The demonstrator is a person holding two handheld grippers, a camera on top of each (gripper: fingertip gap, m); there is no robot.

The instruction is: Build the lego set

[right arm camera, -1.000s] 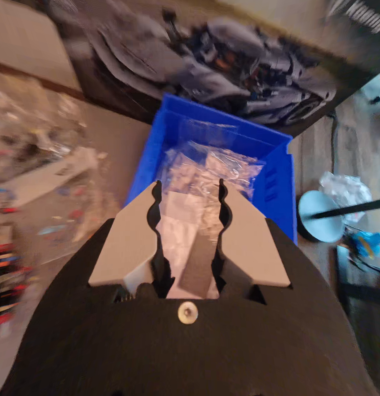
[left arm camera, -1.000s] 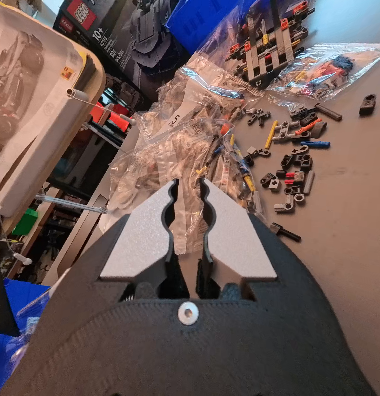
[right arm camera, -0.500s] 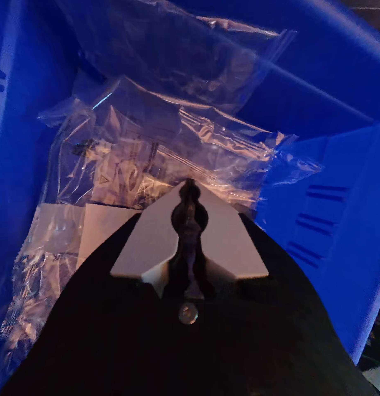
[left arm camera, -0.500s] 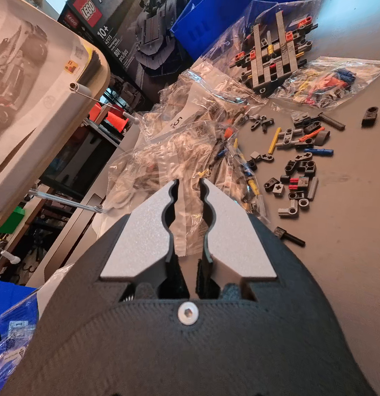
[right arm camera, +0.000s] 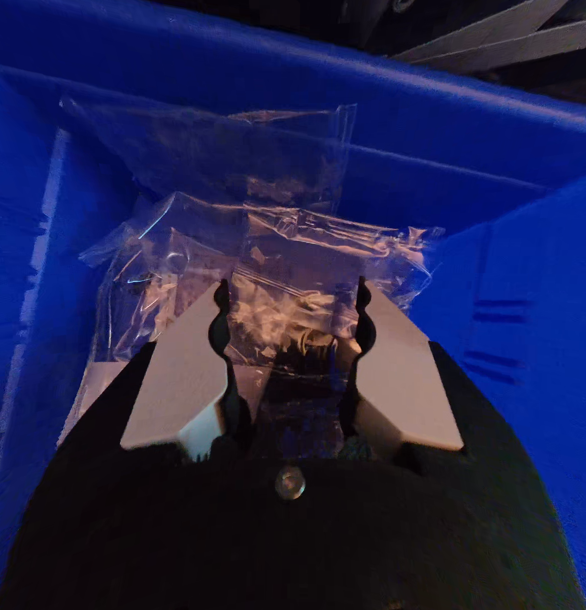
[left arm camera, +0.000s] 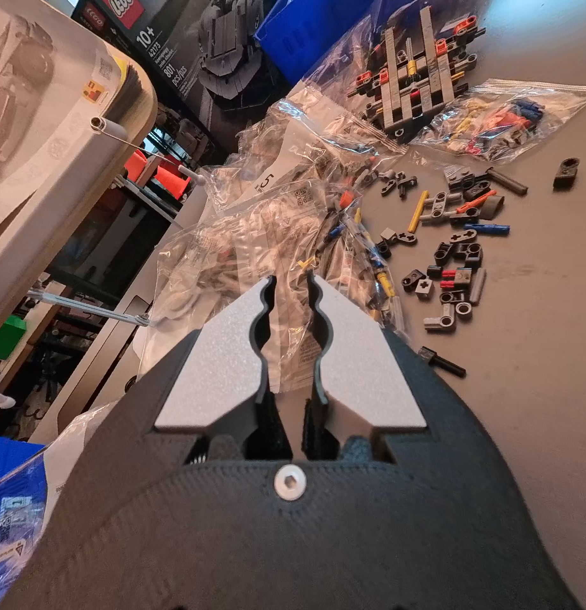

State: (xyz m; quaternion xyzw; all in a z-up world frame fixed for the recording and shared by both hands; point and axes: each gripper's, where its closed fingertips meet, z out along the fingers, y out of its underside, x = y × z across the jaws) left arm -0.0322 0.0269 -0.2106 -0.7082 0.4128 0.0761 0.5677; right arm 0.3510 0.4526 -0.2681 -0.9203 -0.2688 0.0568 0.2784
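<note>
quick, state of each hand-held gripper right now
Left hand-held gripper: slightly open, holding nothing.
Right hand-held gripper: wide open, empty, over bags in the bin.

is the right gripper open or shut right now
Open. The right gripper has its fingers wide apart over the clear bags in the blue bin.

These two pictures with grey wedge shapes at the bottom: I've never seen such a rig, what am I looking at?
No robot: a person holds two handheld grippers, each carrying a camera looking along its grey fingers. In the left view, the left gripper, slightly open and empty, points over clear plastic parts bags, loose small Lego pieces and a grey partly built frame on a tan tabletop. In the right view, the right gripper, open and empty, reaches into a blue plastic bin holding clear bags.
</note>
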